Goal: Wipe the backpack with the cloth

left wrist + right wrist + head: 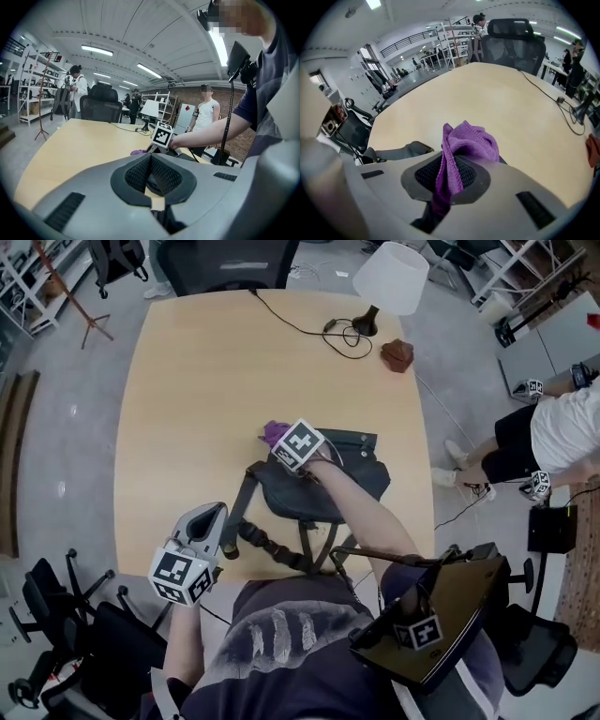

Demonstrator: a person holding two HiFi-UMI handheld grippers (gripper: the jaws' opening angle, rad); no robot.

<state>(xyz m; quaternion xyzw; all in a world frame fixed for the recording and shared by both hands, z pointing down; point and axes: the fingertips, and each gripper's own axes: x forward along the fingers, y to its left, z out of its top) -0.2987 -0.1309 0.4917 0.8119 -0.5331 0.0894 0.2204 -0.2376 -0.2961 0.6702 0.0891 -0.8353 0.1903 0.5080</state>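
Backpack (pixel 323 484) lies flat on the table (pixel 206 381) for wiping; right tongs (pixel 451 172) pinch the purple cloth (pixel 471 140) at its far edge, left tongs (pixel 151 174) pressed together, empty, held aside.

The backpack (pixel 319 486) is lying on the counter (pixel 206 381) toward its 5 o'clock edge, with its straps trailing toward 7 o'clock. The cloth (pixel 275 433) is sitting at the backpack's 11 o'clock corner, pinched in the right hand-held gripper (pixel 286 441). The left hand-held gripper (pixel 216 517) is hovering at the backpack's 8 o'clock. A lamp (pixel 386 282) is standing at the counter's 1 o'clock corner, and a chair (pixel 230 263) is standing behind the counter at 12 o'clock.
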